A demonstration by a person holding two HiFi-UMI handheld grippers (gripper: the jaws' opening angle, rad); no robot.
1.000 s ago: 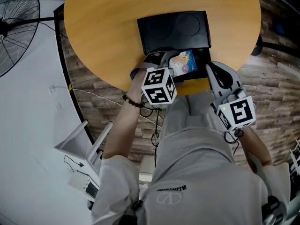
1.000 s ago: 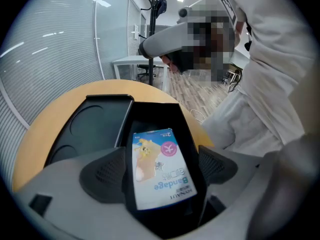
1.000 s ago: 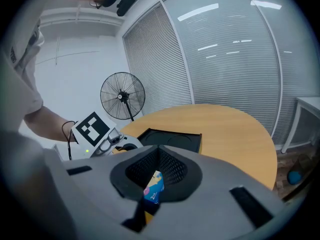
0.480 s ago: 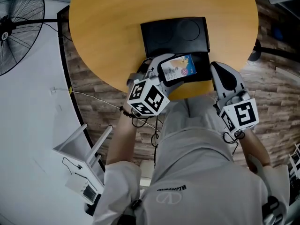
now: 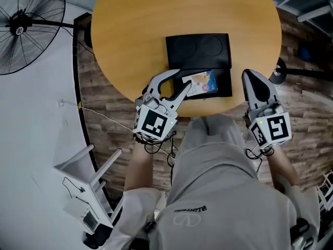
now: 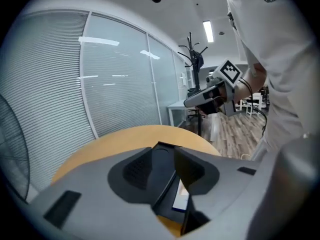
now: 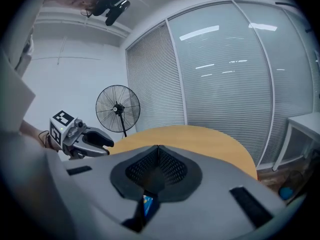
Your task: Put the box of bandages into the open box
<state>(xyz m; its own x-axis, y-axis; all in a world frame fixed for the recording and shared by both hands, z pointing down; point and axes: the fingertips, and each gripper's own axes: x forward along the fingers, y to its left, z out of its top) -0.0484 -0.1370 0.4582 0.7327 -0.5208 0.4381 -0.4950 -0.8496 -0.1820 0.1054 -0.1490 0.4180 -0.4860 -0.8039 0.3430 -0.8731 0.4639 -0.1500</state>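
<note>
The bandage box, white with blue and yellow print, lies flat in the base of the open black box; its lid lies flat behind. My left gripper sits just left of the bandage box at the table's near edge. Its jaws are closing with nothing between them, and a gap still shows. In the left gripper view that gap reveals the black box and an edge of the bandage box. My right gripper is shut and empty, right of the black box. Its tips meet in the right gripper view.
The round wooden table carries only the black box. A standing fan is at the far left on the floor, also seen as the fan. A white rack stands by my left side. The person's legs fill the near space.
My left gripper has drawn back from over the black box toward the table's near edge, and its jaws have narrowed. The bandage box stays in the black box. The right gripper has hardly moved.
</note>
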